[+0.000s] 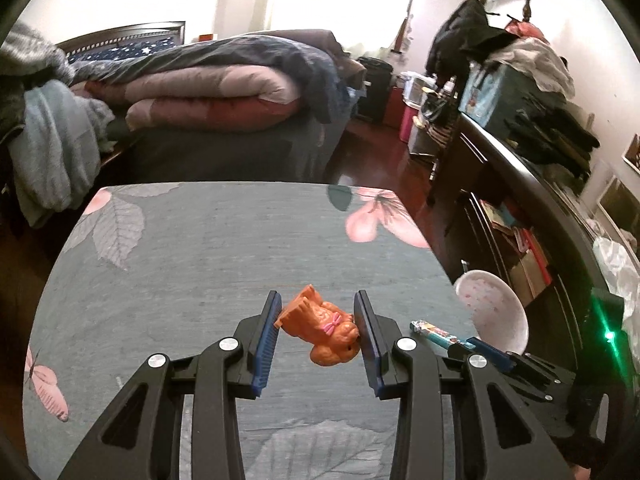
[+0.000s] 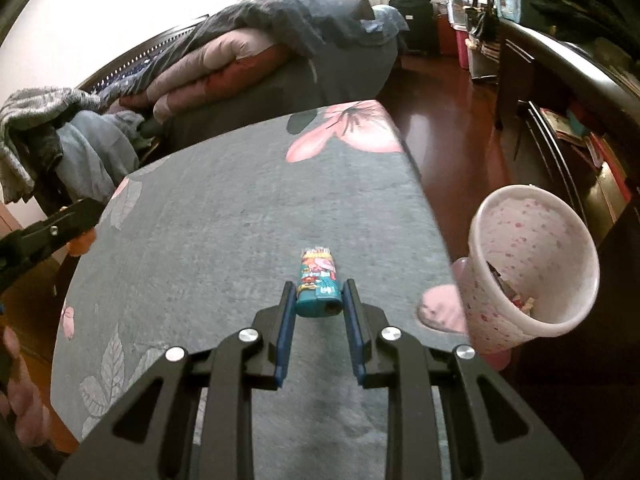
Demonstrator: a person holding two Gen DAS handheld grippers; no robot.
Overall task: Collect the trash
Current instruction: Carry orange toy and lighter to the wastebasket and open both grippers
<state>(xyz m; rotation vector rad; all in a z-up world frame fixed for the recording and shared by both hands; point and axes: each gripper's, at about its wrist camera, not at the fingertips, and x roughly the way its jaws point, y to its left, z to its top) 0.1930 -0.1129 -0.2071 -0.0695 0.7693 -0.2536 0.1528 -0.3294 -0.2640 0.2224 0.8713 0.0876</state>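
My left gripper (image 1: 317, 305) is shut on an orange plastic toy figure (image 1: 322, 330) with a pink bow, held above the grey flowered tabletop (image 1: 208, 248). My right gripper (image 2: 318, 290) is shut on a small teal printed wrapper (image 2: 319, 286), also held over the tabletop (image 2: 224, 208). In the left wrist view the right gripper (image 1: 460, 342) and its wrapper (image 1: 434, 331) show at the right. A white bin with pink dots (image 2: 532, 264) stands off the table's right edge, with scraps inside; the bin (image 1: 494, 306) also appears in the left wrist view.
A bed piled with folded quilts (image 1: 216, 88) lies beyond the table. A dark desk with shelves (image 1: 532, 216) and heaped clothes runs along the right. Red-brown floor (image 2: 452, 128) shows between the table and the desk. The left gripper's arm (image 2: 44, 236) enters at the left.
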